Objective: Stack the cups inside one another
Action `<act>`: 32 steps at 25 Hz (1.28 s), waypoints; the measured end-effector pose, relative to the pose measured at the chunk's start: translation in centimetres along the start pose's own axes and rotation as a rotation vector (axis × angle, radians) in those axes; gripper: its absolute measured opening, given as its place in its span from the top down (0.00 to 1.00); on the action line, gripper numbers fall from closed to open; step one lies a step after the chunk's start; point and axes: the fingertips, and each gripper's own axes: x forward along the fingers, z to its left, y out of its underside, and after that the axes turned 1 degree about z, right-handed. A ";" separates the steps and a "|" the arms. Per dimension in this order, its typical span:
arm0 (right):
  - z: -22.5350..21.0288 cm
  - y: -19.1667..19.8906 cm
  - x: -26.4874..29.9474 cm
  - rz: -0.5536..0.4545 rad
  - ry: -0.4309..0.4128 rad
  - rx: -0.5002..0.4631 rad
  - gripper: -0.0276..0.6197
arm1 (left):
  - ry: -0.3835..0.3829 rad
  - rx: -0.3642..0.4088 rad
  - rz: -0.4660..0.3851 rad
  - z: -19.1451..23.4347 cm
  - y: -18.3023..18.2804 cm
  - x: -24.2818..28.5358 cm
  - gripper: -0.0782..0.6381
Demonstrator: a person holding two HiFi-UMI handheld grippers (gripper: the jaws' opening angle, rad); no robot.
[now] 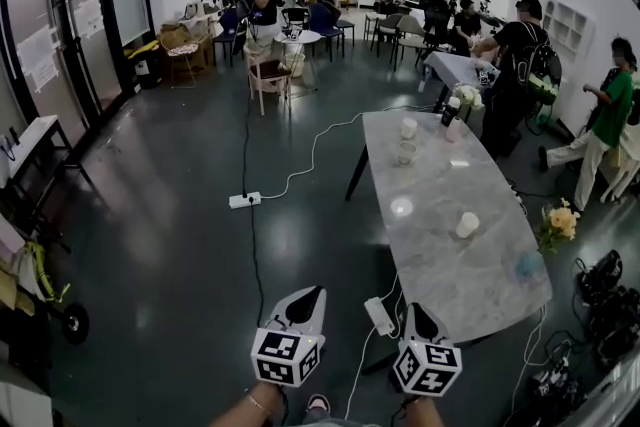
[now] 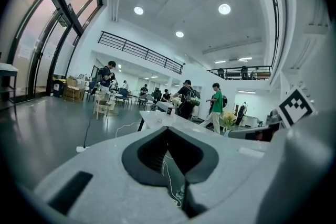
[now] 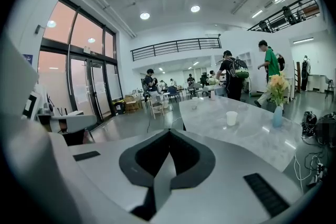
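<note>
Your head camera took in the whole table (image 1: 450, 285), lying at about 1 o'clock from both grippers. One white cup (image 1: 467, 225) stood near the table's right edge, and more cups (image 1: 408, 128) were grouped toward the far end. A blue vase (image 1: 527, 265) sat at the near right corner.

The right gripper view caught that same white cup (image 3: 231, 118) at 1 o'clock and the vase (image 3: 277, 116) at 2 o'clock. The left gripper view gave you only the far end of the table (image 2: 152, 119) at 12 o'clock, plus a white cable (image 2: 126, 127) on the floor at 10 o'clock.

Your left gripper (image 1: 305, 297) had its jaws pressed together with nothing between them. Your right gripper (image 1: 416, 312) was likewise closed and empty. Both were well apart from every cup.
</note>
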 end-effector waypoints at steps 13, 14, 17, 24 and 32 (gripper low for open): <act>-4.9 -1.3 7.1 0.033 0.055 0.053 0.96 | 0.048 0.045 0.029 0.7 -1.8 9.5 0.90; -5.0 -1.4 7.7 0.036 0.062 0.058 0.96 | 0.057 0.049 0.031 0.8 -2.0 10.3 0.90; -5.2 -2.2 10.4 0.034 0.085 0.066 0.96 | 0.085 0.072 0.029 2.1 -2.9 13.0 0.89; -3.7 -6.1 19.4 0.019 0.116 0.086 0.96 | 0.127 0.102 0.034 8.2 -6.6 21.0 0.90; -0.2 -11.5 29.2 -0.012 0.119 0.064 0.96 | 0.160 0.135 0.021 15.2 -11.1 28.1 0.90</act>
